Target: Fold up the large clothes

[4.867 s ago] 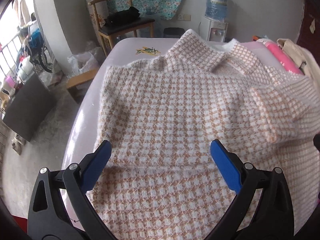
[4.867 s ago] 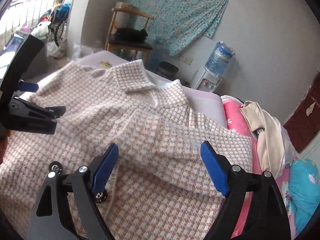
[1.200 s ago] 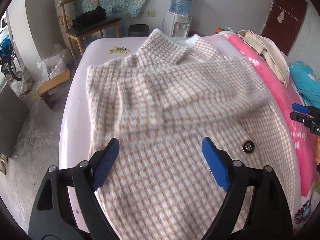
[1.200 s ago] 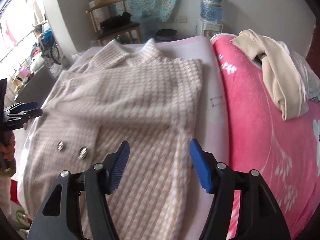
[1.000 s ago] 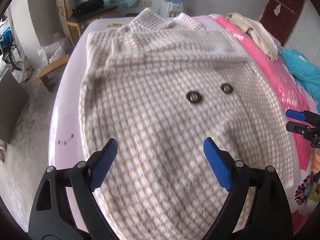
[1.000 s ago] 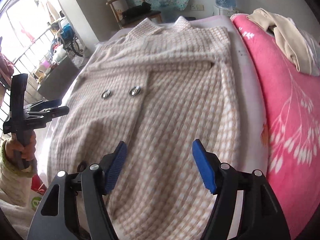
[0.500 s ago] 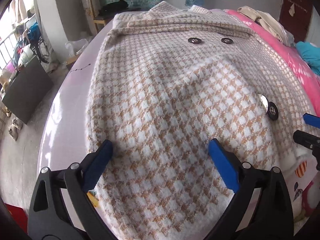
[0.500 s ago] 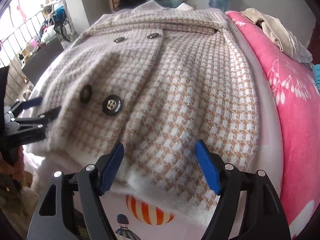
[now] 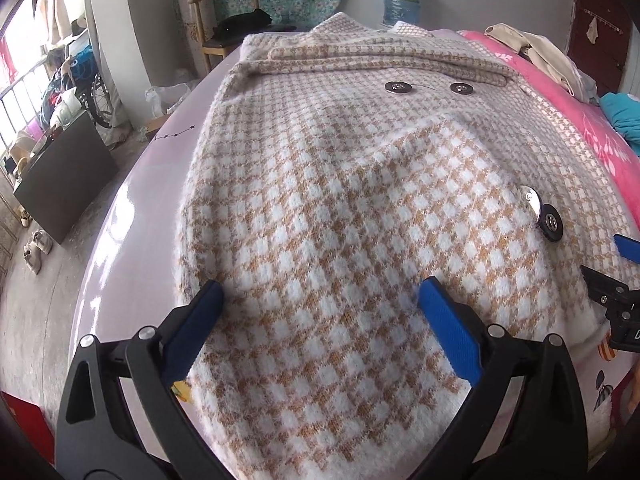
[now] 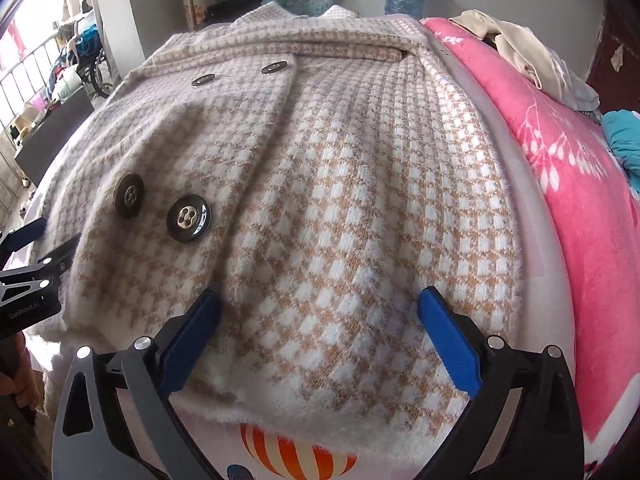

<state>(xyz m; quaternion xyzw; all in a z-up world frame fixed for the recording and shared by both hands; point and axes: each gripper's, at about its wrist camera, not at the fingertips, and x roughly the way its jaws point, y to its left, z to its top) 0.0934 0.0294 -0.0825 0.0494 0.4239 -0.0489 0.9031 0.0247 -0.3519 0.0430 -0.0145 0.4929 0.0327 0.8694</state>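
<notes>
A large tan-and-white houndstooth coat (image 9: 340,184) lies spread on the bed, sleeves folded across its chest, with dark buttons (image 10: 188,218) down the front. My left gripper (image 9: 318,300) is open, its blue pads low over the coat's bottom hem near the left corner. My right gripper (image 10: 318,306) is open over the hem (image 10: 320,412) near the right corner. Each gripper shows at the edge of the other's view: the right one (image 9: 612,276) and the left one (image 10: 28,256). Neither holds any cloth.
The coat lies on a pale pink sheet (image 9: 132,216). A bright pink blanket (image 10: 580,184) with a beige garment (image 10: 516,48) and teal cloth (image 10: 624,140) lies to the right. A wooden chair (image 9: 224,12), water bottle (image 9: 402,0) and floor clutter (image 9: 60,112) stand beyond the bed.
Both grippers drew back from the collar and sleeves down to the coat's bottom hem and dropped closer to the cloth. In the last half second they moved only slightly. Both stayed open.
</notes>
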